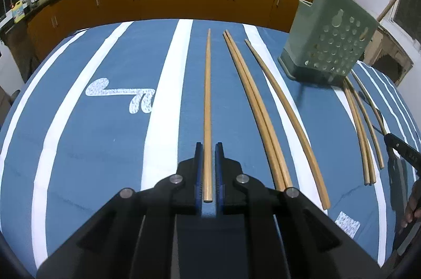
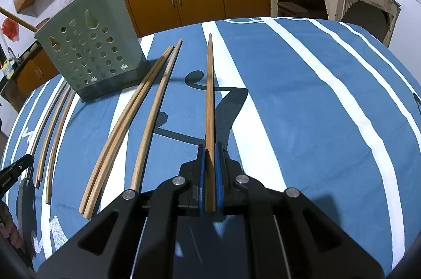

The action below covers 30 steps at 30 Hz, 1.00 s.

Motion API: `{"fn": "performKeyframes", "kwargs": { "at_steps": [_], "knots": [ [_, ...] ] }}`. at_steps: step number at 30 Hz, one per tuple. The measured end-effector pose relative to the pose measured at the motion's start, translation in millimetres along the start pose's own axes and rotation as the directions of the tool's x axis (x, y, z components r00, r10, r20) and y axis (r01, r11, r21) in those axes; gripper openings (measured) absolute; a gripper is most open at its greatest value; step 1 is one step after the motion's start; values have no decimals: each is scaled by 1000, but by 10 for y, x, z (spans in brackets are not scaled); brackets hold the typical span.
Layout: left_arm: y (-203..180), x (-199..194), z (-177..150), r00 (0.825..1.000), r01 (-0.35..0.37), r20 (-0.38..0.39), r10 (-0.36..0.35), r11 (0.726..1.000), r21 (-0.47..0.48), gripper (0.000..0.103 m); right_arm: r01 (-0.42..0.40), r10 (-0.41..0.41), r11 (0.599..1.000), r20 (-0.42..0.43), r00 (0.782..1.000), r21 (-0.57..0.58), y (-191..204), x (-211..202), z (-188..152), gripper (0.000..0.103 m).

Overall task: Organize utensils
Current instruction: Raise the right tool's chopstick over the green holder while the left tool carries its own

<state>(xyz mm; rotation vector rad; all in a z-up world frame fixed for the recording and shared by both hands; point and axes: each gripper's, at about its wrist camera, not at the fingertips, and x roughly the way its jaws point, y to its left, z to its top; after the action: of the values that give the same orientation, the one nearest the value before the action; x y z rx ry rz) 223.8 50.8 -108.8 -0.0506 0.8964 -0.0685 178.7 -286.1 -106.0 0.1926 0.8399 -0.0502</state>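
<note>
Both grippers carry a chopstick. Left gripper (image 1: pixel 209 168): jaws drawn in on the butt end of one chopstick (image 1: pixel 208 105), narrow slivers of gap visible either side, so the grip looks light; the stick runs straight out ahead, over the blue-and-white striped cloth (image 1: pixel 105 147) that covers the counter. Whether its tip is off the cloth I cannot tell.

Right gripper (image 2: pixel 209 173): clenched on a second chopstick (image 2: pixel 210 100), blue pads tight against it, tip raised clear of the cloth, its shadow falling to the right.

Landmark: green perforated holder (image 2: pixel 92 50), upright on the cloth. One long wooden handle stands in it already; a second stick leans out past its far side. Loose chopsticks lie on both flanks of the holder: a touching pair plus a single (image 2: pixel 147 121) on the side nearer the right gripper, several more (image 2: pixel 55 126) on the other side, all pointing roughly the same way.

Step in hand, as I judge it: pick-up done by both hands, transfer to the holder not yet begun. Most of the job remains, given the sticks left on the cloth.

Next move calls for lifting each stick, tipping it near vertical above the holder's open top, and letting it go tip-down. The left grip may want firming first, or the stick could swivel.
</note>
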Motion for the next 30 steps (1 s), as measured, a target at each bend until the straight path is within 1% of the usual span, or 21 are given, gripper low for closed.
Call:
{"fn": "performKeyframes", "kwargs": {
  "at_steps": [3, 6, 9, 14, 17, 18, 20, 26, 30],
  "knots": [
    [-17, 8, -3, 1000, -3, 0, 3, 1000, 22, 10, -2, 2, 1000, 0, 1000, -2, -7, -2, -3, 9],
    [-55, 11, -16, 1000, -23, 5, 23, 999, 41, 10, -4, 4, 1000, 0, 1000, 1, -9, -3, -2, 8],
    [-45, 16, -13, 1000, -20, 5, 20, 999, 29, 12, -5, 5, 1000, 0, 1000, 2, -7, -3, -4, 9],
    [-51, 20, -10, 1000, -23, 5, 23, 999, 28, 12, -5, 5, 1000, -1, 1000, 2, -8, -2, -1, 9],
    [-57, 18, -12, 1000, -31, 5, 30, 999, 33, 11, -6, 6, 1000, 0, 1000, 3, -10, -1, 1, 8],
    [-53, 18, -10, 999, -35, 6, 35, 999, 30, 8, -7, 7, 1000, -1, 1000, 4, -8, -1, 1, 8],
    [-25, 12, -15, 1000, -29, 6, 29, 999, 15, 8, -13, 13, 1000, 0, 1000, 9, -16, 1, 2, 8],
    [-19, -20, -50, 1000, -27, 5, 27, 1000, 10, 8, -25, 25, 1000, 4, 1000, 12, -36, -23, -20, 8],
    [4, -129, -106, 1000, -21, 14, 21, 1000, 6, 7, -32, 32, 999, 38, 999, 9, -62, -165, -49, 8]
  ]
}}
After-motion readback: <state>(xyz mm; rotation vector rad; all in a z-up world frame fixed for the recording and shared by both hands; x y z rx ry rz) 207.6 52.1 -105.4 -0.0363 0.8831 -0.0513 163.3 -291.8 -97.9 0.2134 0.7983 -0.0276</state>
